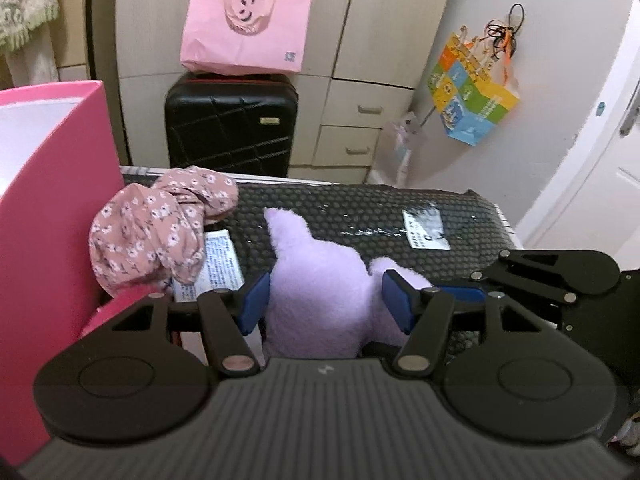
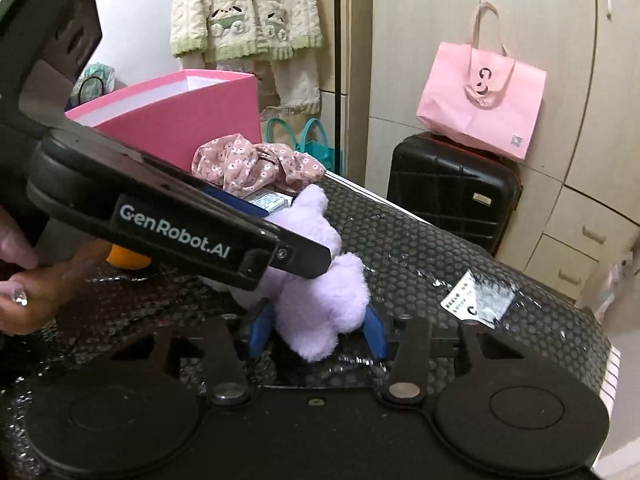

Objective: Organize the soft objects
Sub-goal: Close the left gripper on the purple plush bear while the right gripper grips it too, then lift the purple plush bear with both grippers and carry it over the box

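From the left, your pink box [image 1: 60, 168] stands beside the floral cloth [image 1: 160, 224], then both your left gripper [image 1: 326, 300] and right gripper [image 2: 316, 330] pinch the lilac plush toy [image 1: 320, 280] on the bubble-wrapped table [image 1: 380, 216], so lifting it boxward looks next.

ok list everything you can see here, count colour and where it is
plush toy: one, lilac, on the black bubble-wrap surface, between both grippers' blue pads
floral cloth: one, dusty pink with white flowers, crumpled beside the pink box
pink box: one, pink outside and white inside, at the surface's left end
bubble-wrap surface: one, black, with white labels
suitcase: one, black, standing behind the surface
tote bag: one, pale pink, on the suitcase
paper bag: one, multicoloured, hanging on the wall
knit cardigan: one, cream with green trim, hanging
left hand-held gripper: one, black, pads against the plush
right hand-held gripper: one, black, pads against the plush
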`<state>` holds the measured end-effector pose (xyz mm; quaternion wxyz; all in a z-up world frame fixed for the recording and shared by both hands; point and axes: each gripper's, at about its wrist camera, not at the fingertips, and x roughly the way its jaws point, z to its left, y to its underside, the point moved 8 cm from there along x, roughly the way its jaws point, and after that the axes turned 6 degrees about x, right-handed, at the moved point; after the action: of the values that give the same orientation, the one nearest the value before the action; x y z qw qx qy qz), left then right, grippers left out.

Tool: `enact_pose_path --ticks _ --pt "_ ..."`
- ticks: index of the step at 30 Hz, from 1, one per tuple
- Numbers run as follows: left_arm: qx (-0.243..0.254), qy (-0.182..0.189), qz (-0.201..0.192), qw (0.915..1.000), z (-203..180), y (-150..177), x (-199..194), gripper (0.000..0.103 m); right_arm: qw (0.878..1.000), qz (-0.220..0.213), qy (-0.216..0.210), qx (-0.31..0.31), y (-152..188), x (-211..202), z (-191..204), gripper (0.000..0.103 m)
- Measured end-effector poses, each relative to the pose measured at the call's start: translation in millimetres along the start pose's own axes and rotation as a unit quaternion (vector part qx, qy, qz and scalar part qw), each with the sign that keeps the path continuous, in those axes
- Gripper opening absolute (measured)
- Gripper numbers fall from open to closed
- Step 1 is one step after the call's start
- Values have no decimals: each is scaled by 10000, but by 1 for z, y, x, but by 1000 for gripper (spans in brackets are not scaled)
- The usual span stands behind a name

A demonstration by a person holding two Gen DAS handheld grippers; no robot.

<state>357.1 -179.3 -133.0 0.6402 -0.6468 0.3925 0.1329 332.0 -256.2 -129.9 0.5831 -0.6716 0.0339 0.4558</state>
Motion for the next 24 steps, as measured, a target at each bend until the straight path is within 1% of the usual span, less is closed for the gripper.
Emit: enact_pose_path --ticks 3,7,10,12,13,15,16,18,21,24 --pt "-36 83 18 10000 -3 0 2 61 9999 42 49 -93 4 -8 -2 49" --pt "-91 133 47 9999 -5 3 11 63 9999 71 110 -49 9 -10 -10 49" --pt "-173 152 60 9997 -5 5 16 64 9999 72 131 32 13 -8 -13 50" --pt "-196 177 58 9996 -6 5 17 64 9999 20 143 50 15 -7 -13 54" --pt "-176 183 55 9997 -6 6 17 64 9999 11 139 75 16 -7 -13 54" --pt "-168 216 50 9996 -8 7 17 60 9998 25 104 171 20 -5 -14 57" --pt "-175 293 49 9994 -10 9 17 56 9996 33 102 247 21 -3 -15 57" --pt "-141 379 37 9992 -15 11 15 54 9995 3 150 271 23 -1 -14 58" --pt "-69 421 -6 9991 -20 12 10 52 9993 -26 251 269 23 -2 -8 52" --pt "-11 454 -74 9989 -23 13 1 51 9985 -112 293 443 22 -10 -6 49"
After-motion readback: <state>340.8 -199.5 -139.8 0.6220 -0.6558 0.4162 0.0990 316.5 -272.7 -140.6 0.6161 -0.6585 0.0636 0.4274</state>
